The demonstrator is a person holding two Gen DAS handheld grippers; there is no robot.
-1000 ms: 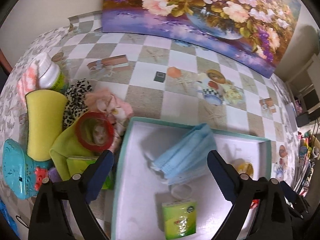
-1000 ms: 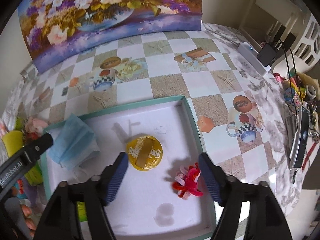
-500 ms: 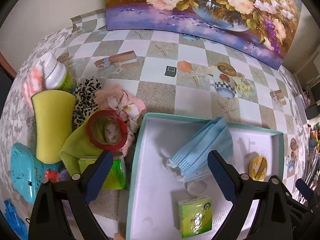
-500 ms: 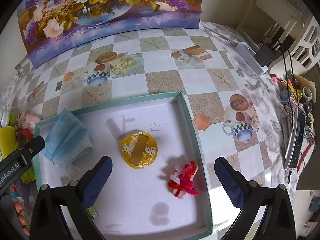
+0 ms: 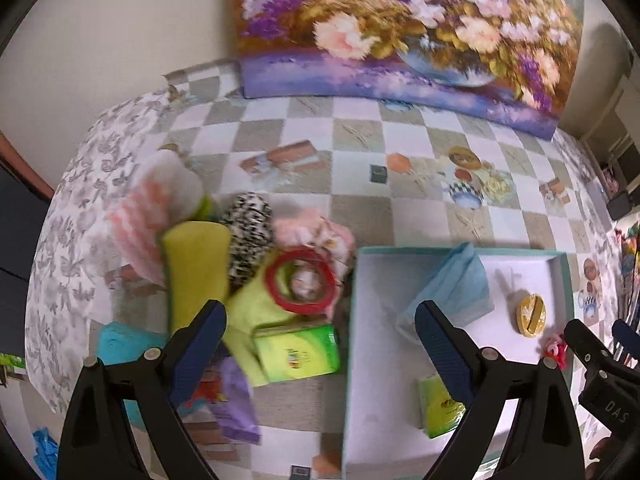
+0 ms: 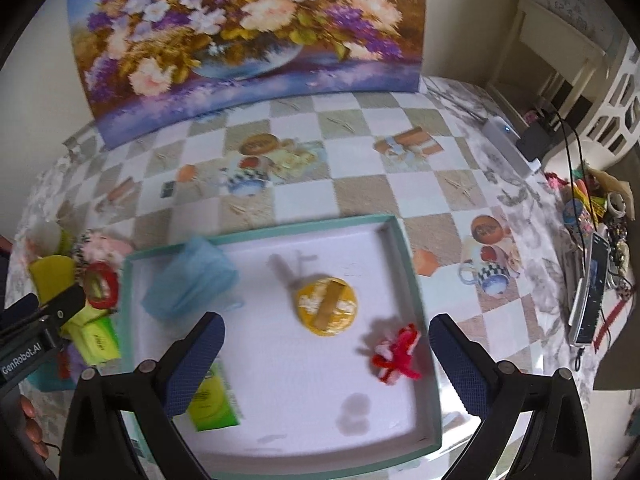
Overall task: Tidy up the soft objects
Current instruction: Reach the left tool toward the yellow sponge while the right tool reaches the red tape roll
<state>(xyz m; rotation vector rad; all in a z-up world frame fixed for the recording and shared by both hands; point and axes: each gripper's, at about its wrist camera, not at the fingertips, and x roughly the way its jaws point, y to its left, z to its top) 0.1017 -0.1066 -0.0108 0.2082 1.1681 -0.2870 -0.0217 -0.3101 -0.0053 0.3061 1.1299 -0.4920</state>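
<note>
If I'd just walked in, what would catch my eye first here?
Probably the big floral painting leaning against the wall behind the checkered tablecloth. Next, the shallow teal-rimmed white tray holding a blue face mask, and the bright heap left of it, topped by a red tape ring.

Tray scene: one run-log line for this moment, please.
left claw: open, empty | right claw: open, empty | tray: mask, gold disc, red toy, tissue pack
</note>
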